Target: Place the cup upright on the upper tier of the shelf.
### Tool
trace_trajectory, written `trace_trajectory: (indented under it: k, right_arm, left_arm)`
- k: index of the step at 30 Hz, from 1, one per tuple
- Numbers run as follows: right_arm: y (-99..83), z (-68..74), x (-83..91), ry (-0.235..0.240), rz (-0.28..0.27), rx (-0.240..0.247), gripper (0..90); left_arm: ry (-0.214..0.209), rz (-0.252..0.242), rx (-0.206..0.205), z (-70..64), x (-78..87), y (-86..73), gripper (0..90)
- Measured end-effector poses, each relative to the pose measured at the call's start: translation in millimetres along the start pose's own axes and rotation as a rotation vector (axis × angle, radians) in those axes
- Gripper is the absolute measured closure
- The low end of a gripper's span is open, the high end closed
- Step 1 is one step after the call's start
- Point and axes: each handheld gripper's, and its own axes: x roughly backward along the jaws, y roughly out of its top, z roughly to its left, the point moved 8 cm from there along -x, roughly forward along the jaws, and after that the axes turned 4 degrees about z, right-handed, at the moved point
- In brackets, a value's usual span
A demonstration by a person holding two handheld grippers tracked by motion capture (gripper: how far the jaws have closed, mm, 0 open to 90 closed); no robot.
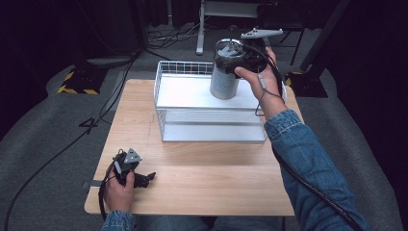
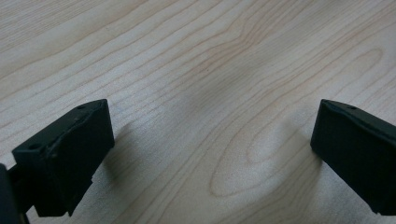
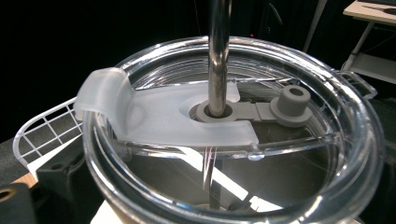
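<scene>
While the right gripper (image 1: pixel 239 58) clamps the lidded steel tumbler (image 1: pixel 224 82) near its top, low over the wire basket's (image 1: pixel 163 103) back right corner, keep it upright and clear of the rim; the left gripper (image 1: pixel 144 178) rests gaping and empty on the table (image 1: pixel 216 183).

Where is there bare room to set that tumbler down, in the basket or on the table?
Most of the white wire basket floor left of the tumbler is bare. The wooden table is free between the basket's front wall and the near edge, and along the basket's left side. Crowded spots: the near-left corner under the left gripper, and the basket's back-right corner, where the right gripper holds the tumbler.
</scene>
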Motion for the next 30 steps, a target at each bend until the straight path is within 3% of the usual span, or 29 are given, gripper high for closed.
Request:
trace_trajectory:
  k: [21,24,30]
  right_arm:
    - [-0.9,-0.8,-2.8,0.006,-0.03,0.0,2.8]
    - [-3.5,-0.4,-4.4,-0.01,0.005,0.023,0.8]
    - [-4.7,1.3,-6.6,-0.01,0.012,0.018,0.2]
  left_arm:
    - [0.0,0.001,0.0,0.0,0.0,0.0,0.0]
    - [-0.001,0.0,0.0,-0.1,0.0,0.0,0.0]
    - [0.0,0.0,0.0,0.0,0.0,0.0,0.0]
